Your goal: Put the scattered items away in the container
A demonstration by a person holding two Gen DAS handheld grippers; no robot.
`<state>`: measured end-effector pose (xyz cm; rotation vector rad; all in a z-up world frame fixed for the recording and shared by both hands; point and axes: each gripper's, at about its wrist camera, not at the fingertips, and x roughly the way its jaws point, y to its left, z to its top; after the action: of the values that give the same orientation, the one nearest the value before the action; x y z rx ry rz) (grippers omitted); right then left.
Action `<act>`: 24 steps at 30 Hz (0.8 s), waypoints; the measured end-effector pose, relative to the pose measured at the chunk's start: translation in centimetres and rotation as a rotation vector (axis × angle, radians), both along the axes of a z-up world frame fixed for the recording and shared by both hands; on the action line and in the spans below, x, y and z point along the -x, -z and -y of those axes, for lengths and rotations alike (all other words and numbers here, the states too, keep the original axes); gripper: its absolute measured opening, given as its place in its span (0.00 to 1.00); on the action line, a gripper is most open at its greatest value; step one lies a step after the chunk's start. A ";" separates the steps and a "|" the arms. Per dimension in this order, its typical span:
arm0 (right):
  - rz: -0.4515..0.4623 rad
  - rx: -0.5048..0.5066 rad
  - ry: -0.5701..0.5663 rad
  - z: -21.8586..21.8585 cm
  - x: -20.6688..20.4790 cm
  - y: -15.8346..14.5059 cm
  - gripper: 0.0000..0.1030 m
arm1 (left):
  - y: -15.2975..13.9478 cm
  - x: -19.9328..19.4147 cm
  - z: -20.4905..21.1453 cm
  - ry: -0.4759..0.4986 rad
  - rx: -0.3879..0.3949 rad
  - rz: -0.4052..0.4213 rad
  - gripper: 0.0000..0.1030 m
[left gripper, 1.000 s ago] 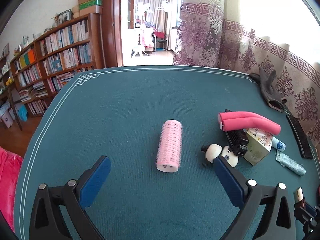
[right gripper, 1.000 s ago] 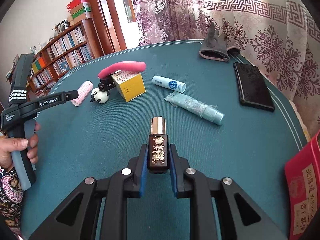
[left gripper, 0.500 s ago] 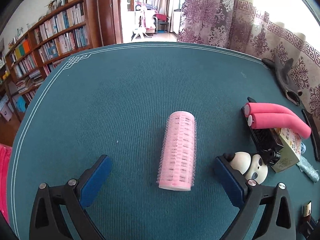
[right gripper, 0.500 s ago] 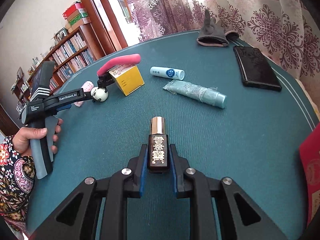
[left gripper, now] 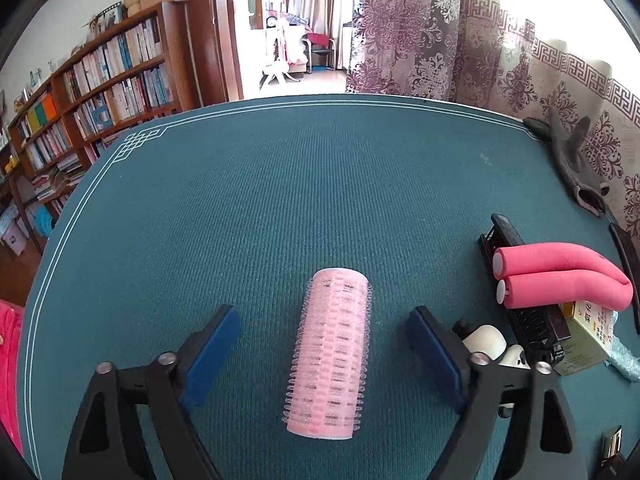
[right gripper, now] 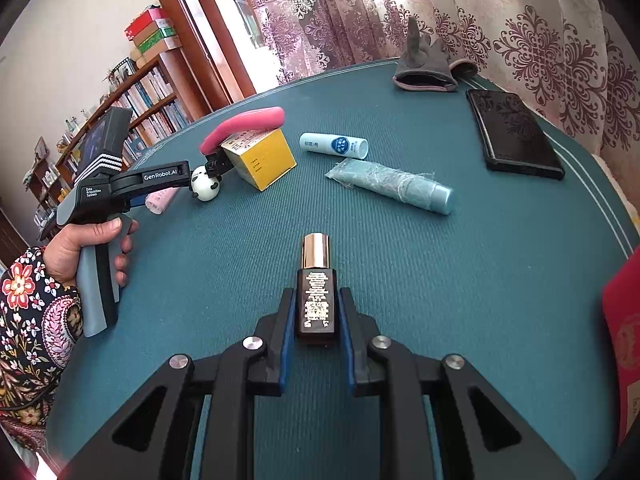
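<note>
Left gripper (left gripper: pixel 324 344), lower centre of its own view: jaws have just been closing and stand partly spread, one blue pad on either side of the pink hair roller (left gripper: pixel 330 354). A gap shows on both sides, so no contact yet. The roller lies lengthwise along the gripper's line on the green tablecloth (left gripper: pixel 280 184), its near end low in the frame.

Handling, as a judgement: the roller looks hollow and very light, a stiff plastic core with a fuzz of soft bristles. The bristles should grip the pads well; a hard squeeze could crush it. Best taken across the middle of its length, which is where the pads now sit. Being round, it may roll sideways if one pad arrives first.

Right gripper (right gripper: pixel 316 320), lower centre of its view: pressed together on a small dark bottle (right gripper: pixel 316 300) with a shiny metal cap, pads on the flat sides. Glass by the look, so heavier, slick and breakable.

Outward, right edge of the left view: a panda figure (left gripper: pixel 486 340) just behind the right finger, a black comb (left gripper: pixel 520 280), pink foam rollers (left gripper: pixel 560 276) resting over a yellow box (left gripper: pixel 588 336).

Upper half of the right view: white tube (right gripper: pixel 334 146), pale blue tube (right gripper: pixel 392 186), black phone (right gripper: pixel 514 134), grey glove (right gripper: pixel 424 68).

Container: none clearly visible in either view.
</note>
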<state>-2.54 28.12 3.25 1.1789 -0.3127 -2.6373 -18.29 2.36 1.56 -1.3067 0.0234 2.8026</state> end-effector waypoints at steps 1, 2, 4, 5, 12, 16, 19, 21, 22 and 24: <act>0.000 0.000 0.000 0.0 0.0 0.0 0.21 | -0.2 -0.2 -0.3 0.013 0.003 -0.009 0.35; 0.000 -0.001 0.001 0.1 0.0 0.0 0.21 | -0.3 -0.4 -0.5 0.020 0.008 -0.011 0.30; -0.001 -0.004 0.001 0.1 0.0 0.0 0.21 | -0.2 -0.9 -1.1 0.041 0.031 -0.020 0.30; -0.002 -0.004 0.001 0.1 -0.1 -0.1 0.21 | -0.3 -1.3 -1.2 0.050 0.023 -0.021 0.30; -0.010 -0.004 0.033 -0.3 -0.2 -0.2 0.21 | -1.3 -8.1 -2.3 0.131 -0.079 -0.070 0.30; -0.029 0.007 0.052 -0.7 -0.6 -0.5 0.21 | -2.6 -11.9 -3.1 0.164 -0.105 -0.117 0.30; -0.048 0.018 0.079 -1.3 -1.1 -1.1 0.21 | -3.5 -14.1 -3.5 0.187 -0.116 -0.143 0.30; -0.062 0.012 0.090 -1.7 -1.8 -2.0 0.21 | -4.1 -15.3 -3.9 0.206 -0.118 -0.157 0.30; -0.073 0.014 0.095 -2.0 -2.2 -2.6 0.21 | -4.3 -15.7 -4.2 0.216 -0.123 -0.162 0.30; -0.102 0.013 0.104 -2.7 -3.4 -3.9 0.21 | -4.6 -16.6 -4.9 0.240 -0.130 -0.165 0.30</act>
<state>0.82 30.87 7.19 1.0468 -0.3816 -2.7684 -1.71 7.22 6.20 -0.9716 0.0040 2.6492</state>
